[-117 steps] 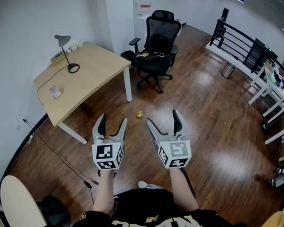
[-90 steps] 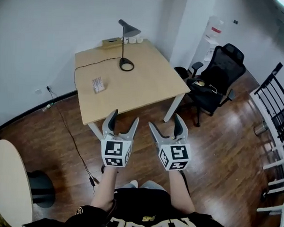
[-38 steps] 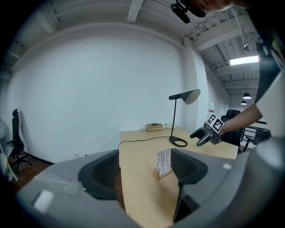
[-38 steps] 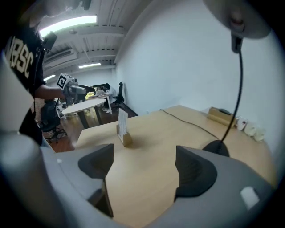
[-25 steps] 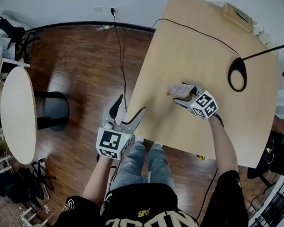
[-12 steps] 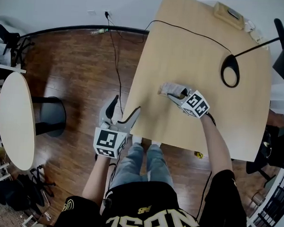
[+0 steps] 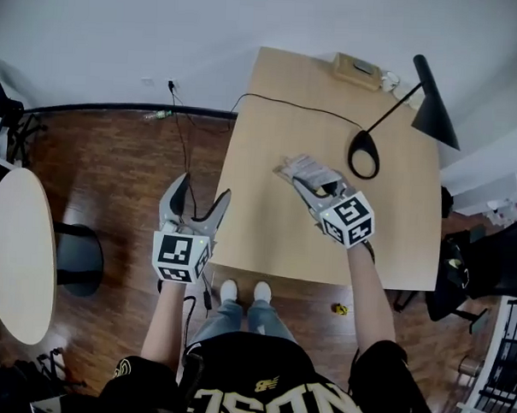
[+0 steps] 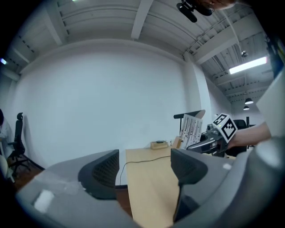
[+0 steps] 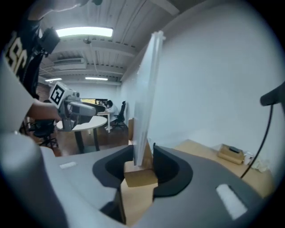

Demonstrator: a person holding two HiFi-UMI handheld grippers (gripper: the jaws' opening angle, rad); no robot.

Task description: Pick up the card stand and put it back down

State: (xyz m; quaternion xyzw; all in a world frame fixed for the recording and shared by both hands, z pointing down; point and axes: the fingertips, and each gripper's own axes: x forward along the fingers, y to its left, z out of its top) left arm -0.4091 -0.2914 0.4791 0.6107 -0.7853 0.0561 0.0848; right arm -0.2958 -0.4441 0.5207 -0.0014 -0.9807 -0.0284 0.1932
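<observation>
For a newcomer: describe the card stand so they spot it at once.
Start at the wooden table by the white wall. Above it the right gripper holds the card stand: a clear sheet set in a small wooden block. It alone is off the table, unlike the black desk lamp.

No word reads cleanly anywhere; the nearest thing is the person's black shirt (image 7: pixel 271 406), which bears large pale block letters cut by the lower edge of the head view, perhaps N, B, S, E but not surely so, with a small gold emblem above them too tiny to make out. The card in the card stand (image 8: pixel 192 130) carries rows of dark print in the left gripper view, far too small to read. The cube (image 7: pixel 180 256) of the left hand-held gripper (image 7: pixel 202 189) and the cube (image 7: pixel 348 219) of the right hand-held gripper (image 7: pixel 308 180) show only black-and-white square markers, with no letters or numbers on them.
</observation>
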